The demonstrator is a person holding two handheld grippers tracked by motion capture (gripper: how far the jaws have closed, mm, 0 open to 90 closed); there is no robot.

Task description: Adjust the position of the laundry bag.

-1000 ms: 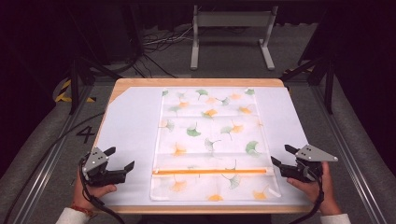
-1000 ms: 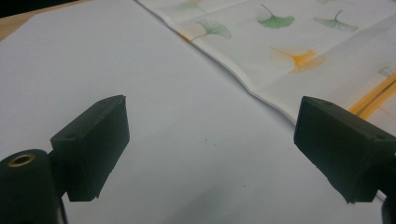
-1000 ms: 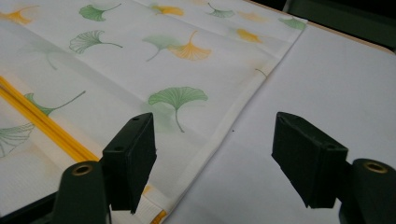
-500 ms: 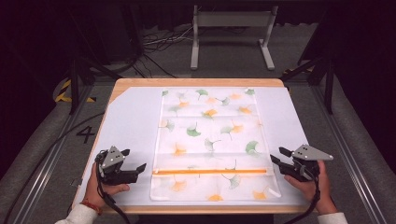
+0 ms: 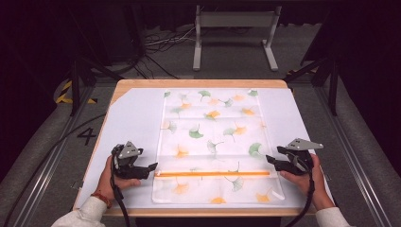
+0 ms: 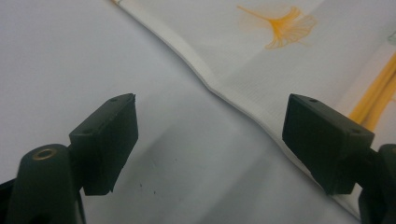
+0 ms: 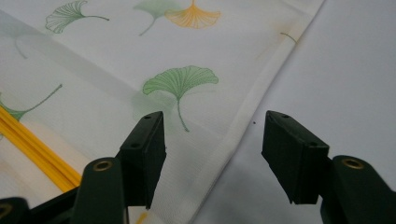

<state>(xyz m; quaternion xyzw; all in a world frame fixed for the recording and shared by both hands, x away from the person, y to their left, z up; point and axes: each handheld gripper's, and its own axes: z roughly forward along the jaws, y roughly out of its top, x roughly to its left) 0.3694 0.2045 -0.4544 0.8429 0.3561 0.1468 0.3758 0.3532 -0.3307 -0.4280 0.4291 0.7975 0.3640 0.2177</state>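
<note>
— What are the claws doing around the cloth (image 5: 215, 142)?

— The left claw (image 5: 152, 167) is sitting released beside the cloth's near left edge, its jaws spread with nothing between them. The right claw (image 5: 269, 159) is straddling the cloth's right hem; its jaws have just been opening, and they are not pinching the fabric.

— And the cloth itself?

— It is lying flat on the white surface (image 5: 132, 118), leaf-printed. An orange stripe (image 5: 213, 174) is running across its near part, between the two claws.
</note>
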